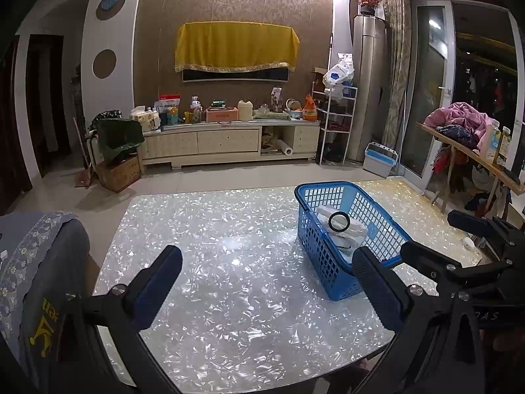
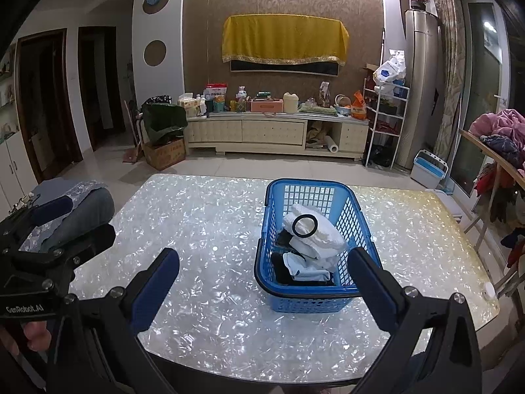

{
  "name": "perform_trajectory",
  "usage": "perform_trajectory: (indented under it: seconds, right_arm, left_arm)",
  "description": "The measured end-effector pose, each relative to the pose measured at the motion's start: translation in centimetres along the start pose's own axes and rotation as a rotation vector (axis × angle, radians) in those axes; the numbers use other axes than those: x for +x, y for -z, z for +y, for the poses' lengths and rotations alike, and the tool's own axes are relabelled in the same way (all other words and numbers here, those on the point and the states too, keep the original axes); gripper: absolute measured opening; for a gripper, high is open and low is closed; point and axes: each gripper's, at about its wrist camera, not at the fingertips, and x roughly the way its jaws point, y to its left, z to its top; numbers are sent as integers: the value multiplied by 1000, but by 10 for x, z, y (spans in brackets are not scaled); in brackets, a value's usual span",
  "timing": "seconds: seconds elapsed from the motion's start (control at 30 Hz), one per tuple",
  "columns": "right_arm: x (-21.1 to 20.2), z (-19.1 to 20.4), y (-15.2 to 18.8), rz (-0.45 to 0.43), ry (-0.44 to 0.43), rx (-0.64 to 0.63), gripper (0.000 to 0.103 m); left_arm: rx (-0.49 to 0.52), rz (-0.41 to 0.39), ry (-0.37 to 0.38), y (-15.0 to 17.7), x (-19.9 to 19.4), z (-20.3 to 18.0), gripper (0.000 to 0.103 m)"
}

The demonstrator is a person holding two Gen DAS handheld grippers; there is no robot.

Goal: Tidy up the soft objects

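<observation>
My left tongs [image 1: 267, 267] stood wide apart and held nothing, hovering above the pearly surface [image 1: 203, 229], and my right tongs [image 2: 264, 271] were just as wide and just as bare. The blue plastic basket [image 2: 272, 193] sat ahead of my right tongs, its near rim between their tips in that view, and ahead and to the right of my left ones. In it lay the soft things: a white folded cloth [image 2: 323, 229] on top with a black ring [image 2: 305, 225] resting on it, and below, nearer to me, white and black pieces [image 2: 302, 271] that looked like socks, though I could not tell for sure. The surface around the basket showed no loose cloth, so I judged the gathering mostly done. A grey embroidered fabric [image 1: 29, 252] lay off to the left of my left tongs. If more tidying was due, I would have gone in from above, clear of the rim, and pinched cloth only, not the ring.
</observation>
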Motion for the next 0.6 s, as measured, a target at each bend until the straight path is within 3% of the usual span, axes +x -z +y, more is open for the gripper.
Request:
perform_trajectory:
  seconds: [0.37, 0.6]
  right_arm:
    - [-3, 0, 3, -8, -3, -1, 103]
    - [-4, 0, 3, -9, -3, -1, 103]
  left_arm:
    - [-9, 1, 37, -1, -5, -2, 103]
    - [8, -14, 16, 0, -9, -6, 103]
